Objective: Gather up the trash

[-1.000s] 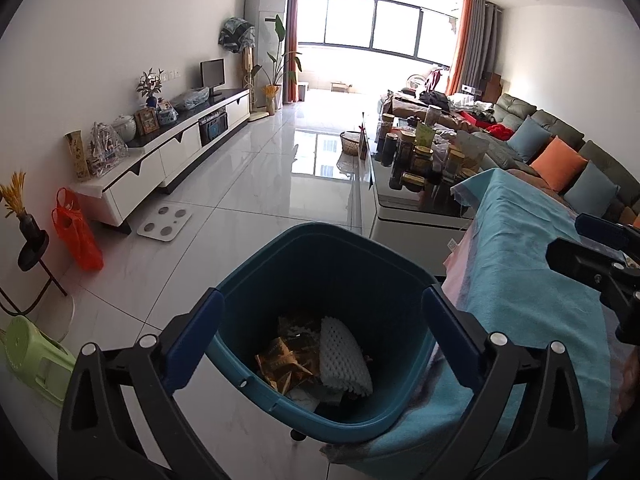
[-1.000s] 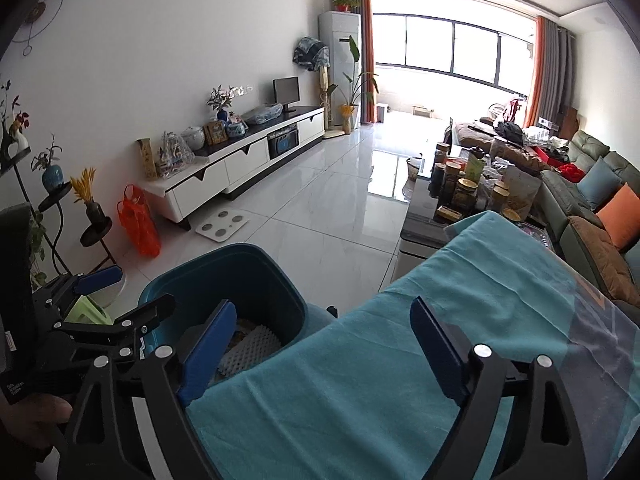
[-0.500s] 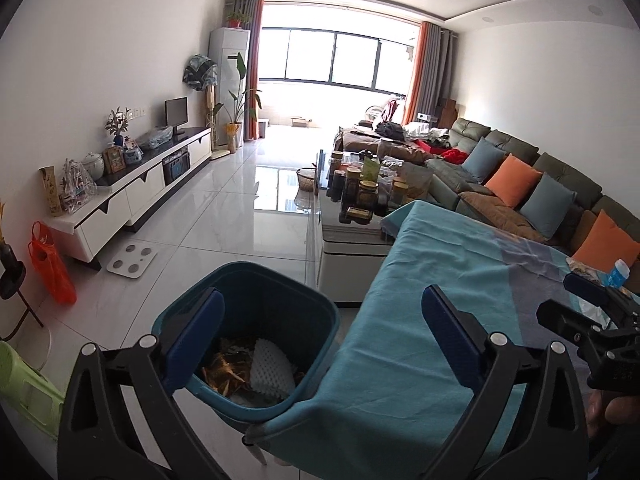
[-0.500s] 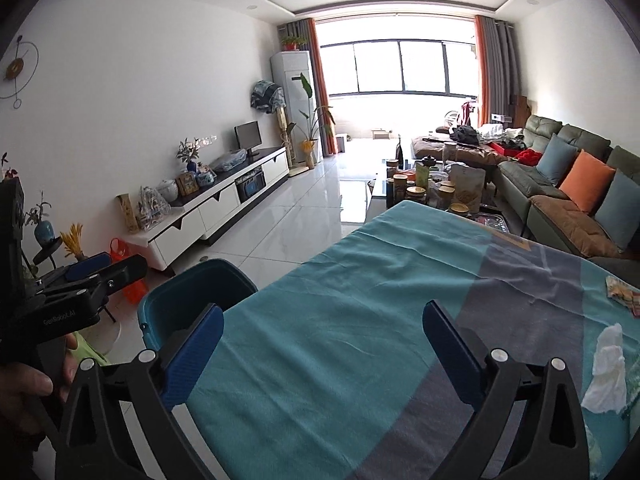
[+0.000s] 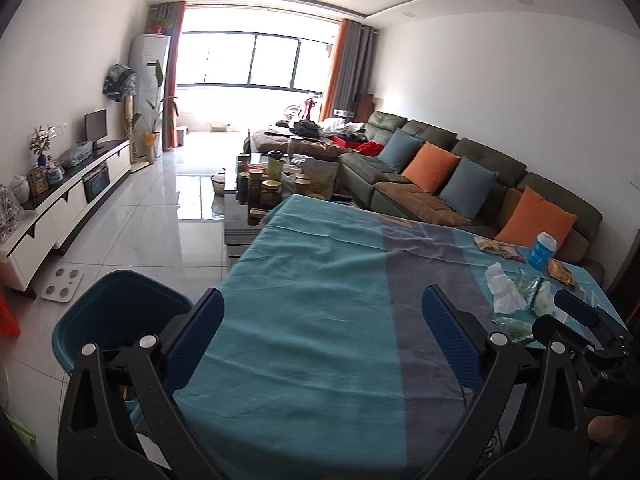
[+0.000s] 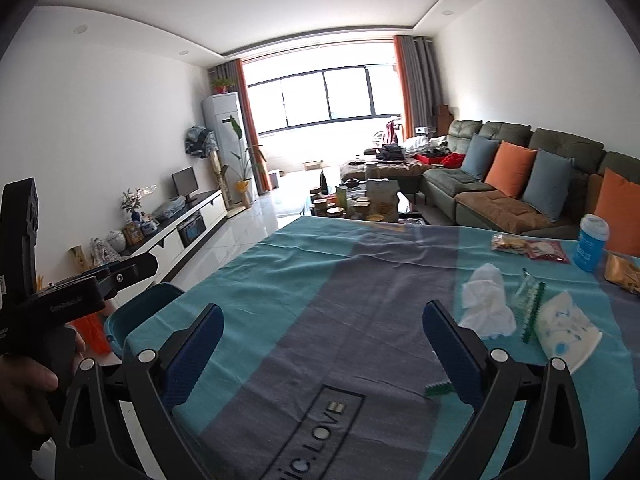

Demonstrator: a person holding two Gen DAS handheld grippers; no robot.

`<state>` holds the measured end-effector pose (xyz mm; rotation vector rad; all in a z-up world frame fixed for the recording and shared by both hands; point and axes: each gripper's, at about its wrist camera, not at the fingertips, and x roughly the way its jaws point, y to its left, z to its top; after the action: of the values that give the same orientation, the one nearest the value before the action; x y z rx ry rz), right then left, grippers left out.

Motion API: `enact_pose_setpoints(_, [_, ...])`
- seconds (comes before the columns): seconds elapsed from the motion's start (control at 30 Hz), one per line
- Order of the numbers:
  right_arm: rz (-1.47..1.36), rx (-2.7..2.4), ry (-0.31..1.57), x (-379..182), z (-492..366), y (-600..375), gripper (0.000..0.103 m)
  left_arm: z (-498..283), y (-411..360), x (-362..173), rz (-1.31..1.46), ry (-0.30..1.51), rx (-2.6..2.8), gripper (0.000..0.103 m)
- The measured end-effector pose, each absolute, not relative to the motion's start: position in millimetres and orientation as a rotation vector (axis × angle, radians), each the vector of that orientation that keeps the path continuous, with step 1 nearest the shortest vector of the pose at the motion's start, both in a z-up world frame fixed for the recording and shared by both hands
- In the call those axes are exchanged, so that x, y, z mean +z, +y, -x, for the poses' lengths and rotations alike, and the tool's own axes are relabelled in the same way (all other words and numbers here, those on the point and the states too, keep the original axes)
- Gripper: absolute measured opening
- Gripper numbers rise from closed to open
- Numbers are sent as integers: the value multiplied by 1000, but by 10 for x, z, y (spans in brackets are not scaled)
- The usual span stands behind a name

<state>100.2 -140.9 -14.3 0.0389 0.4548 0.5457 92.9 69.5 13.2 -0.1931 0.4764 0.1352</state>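
Table [image 6: 280,280], covered by a teal and grey cloth, serves as the landmark for all positions below. Sofa [image 6: 500,200] stands beyond the table's far right side and plays no part in the task.

Bin [image 5: 120,304], a teal tub, stands on the floor against the table's near left corner. Its inside is hidden in both views, so its contents cannot be confirmed.

Left gripper [image 5: 324,332] hangs over the table's near edge, beside the bin. Both blue pads are spread wide with only cloth between them; nothing is held. Right gripper [image 6: 324,340] hangs over the table's middle, aimed toward the right end. Its jaws stand at full spread and are empty.

Trash lies grouped at the table's right end. Items, largest first:
- Wrapper [image 6: 568,324], white with blue print, nearest the right edge.
- Tissue [image 6: 486,308], crumpled and white, just left of the wrapper.
- Cup [image 6: 592,248], blue, upright near the far right corner.
- Bag [image 6: 532,246], flat snack packet, left of the cup.
- Strip [image 6: 532,312], green, between tissue and wrapper.
- Scrap [image 6: 438,389], green, close to the right gripper's right finger.

Step in hand, as judged: approach to the next pickup, both grippers unloaded.

Next move calls for:
1. Advance the right gripper to the tissue, the nearest bulky item.
2. Lower both pads to the cloth, one on each side of it.
3. Close without pinching the cloth.
4. Carry the item to the bin.
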Motion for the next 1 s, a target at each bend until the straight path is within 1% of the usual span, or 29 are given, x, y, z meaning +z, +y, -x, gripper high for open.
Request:
enact_pose_setpoints(0.23, [-65,407,453,-285,-919,-1942,96,-1194,187,17,166,508,-4,97])
enact_pose_setpoints(0.5, [-94,277,495,-464,-936,-2444,96,-1419,-342,-194,126,564,-147,97])
enact_pose_setpoints(0.73, [-116,196,496,-475,-981,-2706,96,-1635,-754,-306,94,590,-242,97])
enact_pose_setpoints(1.0, [-134,165,508,-495,-1034,-2850,96,-1808,-1026,-411,75,622,-297,97])
